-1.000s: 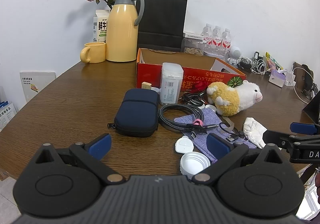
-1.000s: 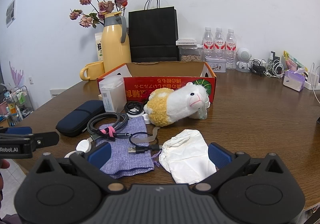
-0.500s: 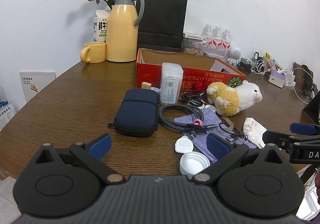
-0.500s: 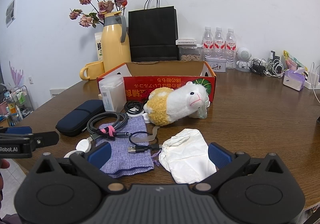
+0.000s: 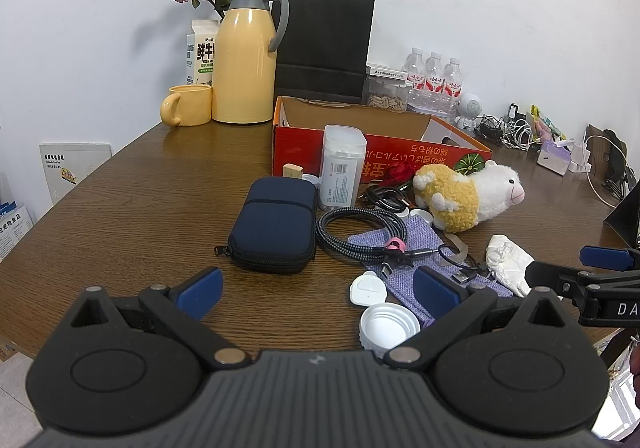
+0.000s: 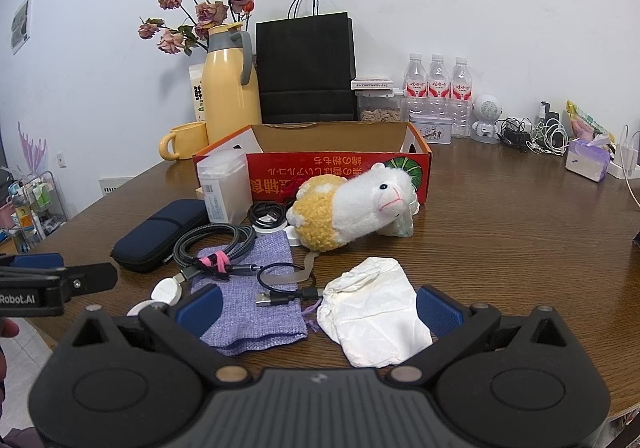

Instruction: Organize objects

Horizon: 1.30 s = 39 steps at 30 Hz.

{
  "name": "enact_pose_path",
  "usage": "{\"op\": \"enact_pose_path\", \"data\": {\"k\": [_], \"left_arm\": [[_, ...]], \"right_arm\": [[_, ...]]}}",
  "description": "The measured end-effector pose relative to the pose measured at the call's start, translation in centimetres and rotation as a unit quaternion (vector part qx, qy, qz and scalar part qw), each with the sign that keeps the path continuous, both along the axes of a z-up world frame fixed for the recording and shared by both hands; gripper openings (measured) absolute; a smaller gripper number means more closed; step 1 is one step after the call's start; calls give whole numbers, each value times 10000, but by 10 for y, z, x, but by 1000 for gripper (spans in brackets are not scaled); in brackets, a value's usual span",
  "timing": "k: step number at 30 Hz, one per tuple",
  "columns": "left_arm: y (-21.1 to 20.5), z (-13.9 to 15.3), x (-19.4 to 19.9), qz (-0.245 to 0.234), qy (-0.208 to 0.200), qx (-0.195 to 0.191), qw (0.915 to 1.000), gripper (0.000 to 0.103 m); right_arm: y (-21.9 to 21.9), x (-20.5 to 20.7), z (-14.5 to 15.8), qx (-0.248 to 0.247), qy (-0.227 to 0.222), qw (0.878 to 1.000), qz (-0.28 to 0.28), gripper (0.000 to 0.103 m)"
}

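Left wrist view: the wooden table (image 5: pixel 132 208) spreads wide, and the red cardboard box (image 5: pixel 400 164) at 12 o'clock stands open, nothing visible inside, likely the bin for this clutter. At 1 o'clock lies the plush sheep (image 5: pixel 468 196); dead ahead lies the navy pouch (image 5: pixel 276 228), zipped, contents hidden. The left gripper (image 5: pixel 316 290) hangs with fingers spread wide, holding nothing. The right gripper (image 6: pixel 318 308), equally wide and unloaded, straddles the white drawstring bag (image 6: pixel 376 324), seemingly first pick.
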<state>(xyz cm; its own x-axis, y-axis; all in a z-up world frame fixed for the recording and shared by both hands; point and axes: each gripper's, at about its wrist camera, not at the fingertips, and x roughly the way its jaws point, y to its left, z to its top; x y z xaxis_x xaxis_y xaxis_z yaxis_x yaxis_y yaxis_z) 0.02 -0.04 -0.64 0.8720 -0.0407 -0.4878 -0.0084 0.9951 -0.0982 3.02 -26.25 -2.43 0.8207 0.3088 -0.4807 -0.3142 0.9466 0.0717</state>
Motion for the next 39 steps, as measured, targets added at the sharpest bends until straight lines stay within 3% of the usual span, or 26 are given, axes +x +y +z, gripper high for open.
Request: {"op": "enact_pose_path", "data": {"k": [29,39], "left_arm": [[1,1,1,0,13,0,10000,103],[0,-7,9,-16,183,1,9998,103]], "right_arm": [[-2,1,1,-39,-1,10000,-11,103],[-8,17,-17,-450,170,9988,-26,103]]}}
